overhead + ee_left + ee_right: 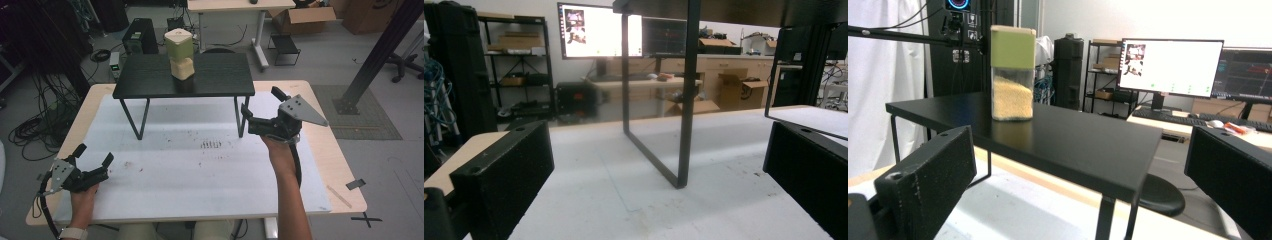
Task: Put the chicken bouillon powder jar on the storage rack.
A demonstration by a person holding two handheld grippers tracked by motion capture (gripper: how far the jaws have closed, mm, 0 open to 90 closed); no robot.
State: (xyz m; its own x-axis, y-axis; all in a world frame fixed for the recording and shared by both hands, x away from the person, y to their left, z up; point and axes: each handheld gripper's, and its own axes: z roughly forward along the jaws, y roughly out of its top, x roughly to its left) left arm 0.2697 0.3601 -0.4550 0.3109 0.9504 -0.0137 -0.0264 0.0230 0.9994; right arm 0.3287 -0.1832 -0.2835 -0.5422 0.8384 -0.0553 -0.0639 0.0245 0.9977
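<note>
A person sits at a light wooden worktop (325,150) covered by a white mat (200,170), with a pair of tongs in each hand. A small black stand (185,77) with thin metal legs sits on the far half of the mat. On its top stands an upright clear container (181,55) with a pale green lid, roughly half full of a yellowish grainy material; what the grains are cannot be told from these views. In the right gripper view the container (1012,72) stands toward the far left part of the black top (1058,140).

The left tongs (92,159) are held low near the front left corner of the mat, well apart from the stand, with the two black jaws spread wide and nothing between them. In the left gripper view the jaws rise at either side, and one black leg frame of the stand (669,125) stands between them farther off.

The right tongs (259,107) are held up just beside the stand's right front corner, jaws also wide apart and empty, pointing toward the stand. A grey three-cornered plate (301,111) sits on top of them. Dark smudges (211,145) mark the middle of the mat.
</note>
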